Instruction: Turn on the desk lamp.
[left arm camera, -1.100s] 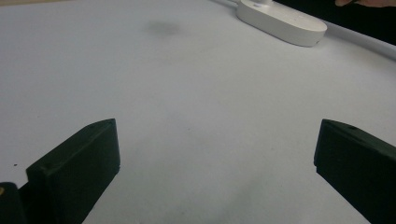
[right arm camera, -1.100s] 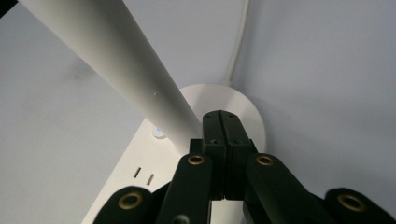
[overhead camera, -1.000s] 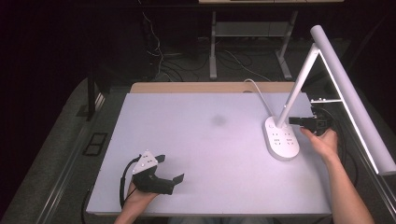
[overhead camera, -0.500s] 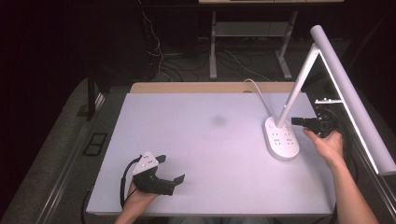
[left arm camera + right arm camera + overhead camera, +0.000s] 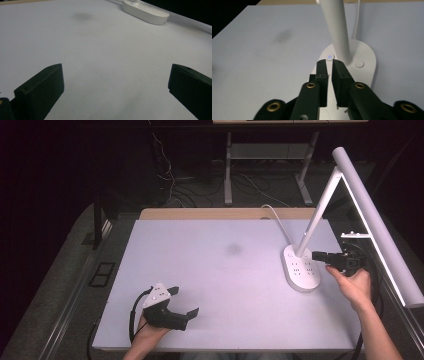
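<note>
I see the white table carrying the desk lamp, its base at the far right. My right gripper, jaws nearly closed on nothing, hovers over that base by the lit power button. My left gripper sits well away from the lamp near the front edge, jaws wide.

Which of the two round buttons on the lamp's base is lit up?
The power button left of the lamp's stem, just beyond the right gripper; it glows blue. The plain button is unlit.
</note>
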The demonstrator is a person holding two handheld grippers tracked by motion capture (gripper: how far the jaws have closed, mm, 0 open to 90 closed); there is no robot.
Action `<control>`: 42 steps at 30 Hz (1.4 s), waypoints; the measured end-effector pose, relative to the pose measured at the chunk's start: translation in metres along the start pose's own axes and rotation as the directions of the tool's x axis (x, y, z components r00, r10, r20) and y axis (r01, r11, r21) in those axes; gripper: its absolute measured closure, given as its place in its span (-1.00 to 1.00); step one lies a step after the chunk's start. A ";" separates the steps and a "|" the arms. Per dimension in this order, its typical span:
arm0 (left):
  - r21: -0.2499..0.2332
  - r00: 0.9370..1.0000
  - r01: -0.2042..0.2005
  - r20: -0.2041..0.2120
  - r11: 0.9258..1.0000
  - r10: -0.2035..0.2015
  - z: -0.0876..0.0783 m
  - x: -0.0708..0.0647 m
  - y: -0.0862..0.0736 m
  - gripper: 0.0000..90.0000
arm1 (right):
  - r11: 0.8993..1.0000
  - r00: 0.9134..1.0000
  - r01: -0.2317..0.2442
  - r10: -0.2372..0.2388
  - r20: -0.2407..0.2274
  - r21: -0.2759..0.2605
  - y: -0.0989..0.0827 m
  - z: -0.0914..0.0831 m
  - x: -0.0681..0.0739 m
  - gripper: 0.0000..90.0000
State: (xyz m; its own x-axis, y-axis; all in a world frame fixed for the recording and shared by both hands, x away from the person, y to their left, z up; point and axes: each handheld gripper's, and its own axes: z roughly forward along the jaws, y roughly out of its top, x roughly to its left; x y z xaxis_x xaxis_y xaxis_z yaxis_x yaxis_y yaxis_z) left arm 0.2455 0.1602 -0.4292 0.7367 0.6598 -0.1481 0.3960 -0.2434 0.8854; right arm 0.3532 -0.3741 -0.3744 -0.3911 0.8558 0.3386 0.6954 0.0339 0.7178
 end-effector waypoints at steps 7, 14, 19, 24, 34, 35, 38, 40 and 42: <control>-0.004 1.000 0.005 -0.003 1.000 -0.005 0.000 0.000 0.000 -1.00 | 1.000 1.000 0.010 -0.011 -0.023 -0.024 -0.012 -0.012 0.023 0.44; -0.005 1.000 0.001 -0.007 1.000 -0.001 -0.001 0.001 0.000 -1.00 | 0.999 0.999 0.020 -0.022 -0.049 -0.045 -0.020 -0.018 0.039 0.12; -0.008 1.000 0.002 -0.006 1.000 -0.002 -0.001 0.000 0.000 -1.00 | 0.994 0.993 0.077 -0.083 -0.086 -0.077 -0.027 -0.019 0.058 -0.68; -0.009 1.000 0.003 -0.005 1.000 -0.003 -0.001 0.000 0.000 -1.00 | 0.991 0.988 0.103 -0.112 -0.107 -0.087 -0.033 -0.018 0.070 -1.00; -0.007 1.000 0.001 -0.004 1.000 -0.001 -0.002 0.000 0.000 -1.00 | 0.980 0.967 0.167 -0.184 -0.177 -0.104 -0.060 -0.012 0.087 -0.99; -0.008 1.000 0.002 -0.004 1.000 -0.002 -0.001 0.000 0.000 -1.00 | 0.980 0.966 0.167 -0.184 -0.181 -0.104 -0.063 -0.011 0.088 -0.99; -0.004 1.000 0.001 -0.003 1.000 -0.001 -0.001 0.000 0.000 -1.00 | 0.981 0.964 0.166 -0.183 -0.191 -0.099 -0.073 -0.007 0.090 -0.99; -0.004 1.000 -0.001 -0.003 1.000 0.001 -0.001 0.000 0.000 -1.00 | 0.981 0.963 0.170 -0.186 -0.196 -0.094 -0.079 -0.004 0.091 -0.99; -0.003 1.000 -0.001 -0.002 1.000 0.001 -0.001 0.000 0.000 -1.00 | 0.983 0.963 0.161 -0.176 -0.204 -0.089 -0.085 -0.001 0.092 -0.99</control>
State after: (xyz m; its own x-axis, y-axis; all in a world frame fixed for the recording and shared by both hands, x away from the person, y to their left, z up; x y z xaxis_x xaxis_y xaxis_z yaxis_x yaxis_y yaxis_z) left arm 0.2447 0.1607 -0.4285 0.7358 0.6613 -0.1461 0.3933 -0.2417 0.8871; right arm 0.2572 -0.2985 -0.4040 -0.6220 0.7130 0.3236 0.5672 0.1254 0.8140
